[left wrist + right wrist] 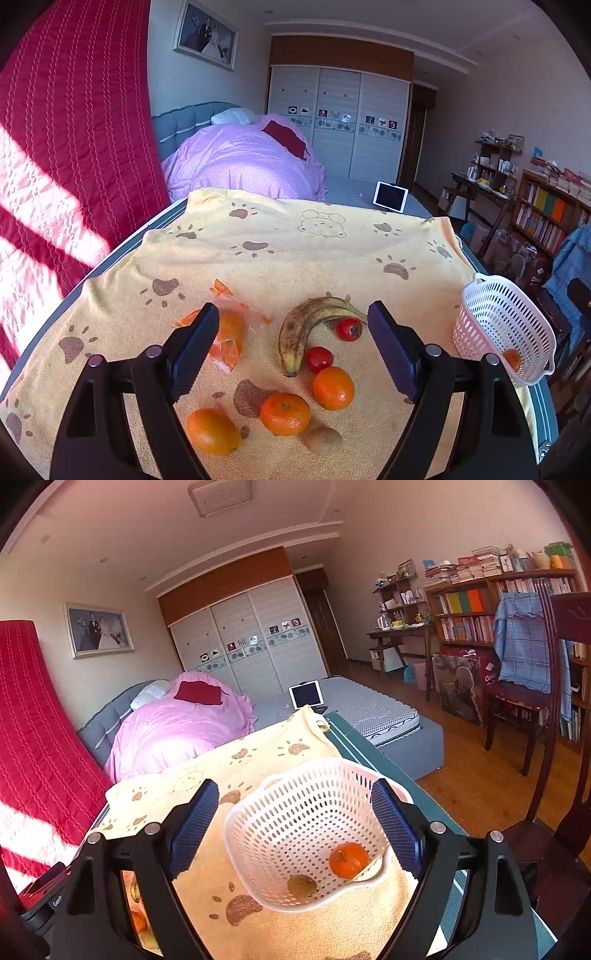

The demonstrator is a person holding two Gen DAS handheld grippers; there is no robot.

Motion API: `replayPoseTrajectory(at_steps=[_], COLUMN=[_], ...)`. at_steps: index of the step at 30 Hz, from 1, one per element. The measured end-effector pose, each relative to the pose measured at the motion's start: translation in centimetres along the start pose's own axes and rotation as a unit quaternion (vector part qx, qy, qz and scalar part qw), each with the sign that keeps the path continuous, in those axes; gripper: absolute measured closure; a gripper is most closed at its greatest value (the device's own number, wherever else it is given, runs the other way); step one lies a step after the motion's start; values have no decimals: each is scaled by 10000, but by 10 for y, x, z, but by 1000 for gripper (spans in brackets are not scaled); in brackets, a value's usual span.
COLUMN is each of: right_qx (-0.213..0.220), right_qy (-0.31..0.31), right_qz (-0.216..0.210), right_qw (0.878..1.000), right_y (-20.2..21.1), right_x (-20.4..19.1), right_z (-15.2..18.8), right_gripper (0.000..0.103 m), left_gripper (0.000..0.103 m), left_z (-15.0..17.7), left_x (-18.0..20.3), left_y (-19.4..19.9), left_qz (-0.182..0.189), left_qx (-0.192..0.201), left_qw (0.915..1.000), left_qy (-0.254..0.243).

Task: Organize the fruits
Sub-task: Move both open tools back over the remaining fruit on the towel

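Observation:
My left gripper (293, 347) is open and empty above fruit on the yellow paw-print towel (295, 251). Between its fingers lie a spotted banana (306, 328), two red tomatoes (349, 328) (318, 359), three oranges (333, 387) (285, 413) (213, 431) and a brown kiwi (323, 440). A bagged orange (231, 332) lies by the left finger. The white perforated basket (491, 314) stands at the right edge. My right gripper (295, 823) is open and empty over that basket (295, 805), which holds an orange (348, 859) and a kiwi (302, 885).
The table's teal edge (354, 746) runs right of the basket, with a bed (369, 705) and tablet (304, 694) beyond. A wooden chair (546, 701) and bookshelf (480, 609) stand to the right. A red quilt (66, 147) hangs at left.

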State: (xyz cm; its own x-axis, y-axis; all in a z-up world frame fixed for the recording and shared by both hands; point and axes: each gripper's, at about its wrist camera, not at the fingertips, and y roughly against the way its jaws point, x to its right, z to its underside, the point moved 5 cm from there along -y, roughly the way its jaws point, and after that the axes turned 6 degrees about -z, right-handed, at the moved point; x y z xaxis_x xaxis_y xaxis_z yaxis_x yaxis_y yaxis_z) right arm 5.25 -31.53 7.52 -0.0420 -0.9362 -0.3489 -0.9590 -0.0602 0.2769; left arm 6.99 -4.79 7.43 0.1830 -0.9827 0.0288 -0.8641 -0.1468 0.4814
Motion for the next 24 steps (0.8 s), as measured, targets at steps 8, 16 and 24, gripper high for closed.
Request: replayPoseTrajectory(at_steps=[8,16,24], right_qx=[-310,-737,-1042], right_qy=[365,923,1108], right_qz=[-441,-728,-994], right_qw=[9979,9903,9834], right_y=[-6,-21,-27], right_x=[-46,-84,-85], right_z=[26,66,78], right_gripper=[17,17,17], left_gripper=[21,21,21], left_z=[0,3,3], left_x=[-35,-69,-87], left_y=[-5,-21,-57], left_qz=[-248,-460,-571], left_qx=[50,-125,-640], left_qw=[9996,9987,9963], left_qy=[77,173,107])
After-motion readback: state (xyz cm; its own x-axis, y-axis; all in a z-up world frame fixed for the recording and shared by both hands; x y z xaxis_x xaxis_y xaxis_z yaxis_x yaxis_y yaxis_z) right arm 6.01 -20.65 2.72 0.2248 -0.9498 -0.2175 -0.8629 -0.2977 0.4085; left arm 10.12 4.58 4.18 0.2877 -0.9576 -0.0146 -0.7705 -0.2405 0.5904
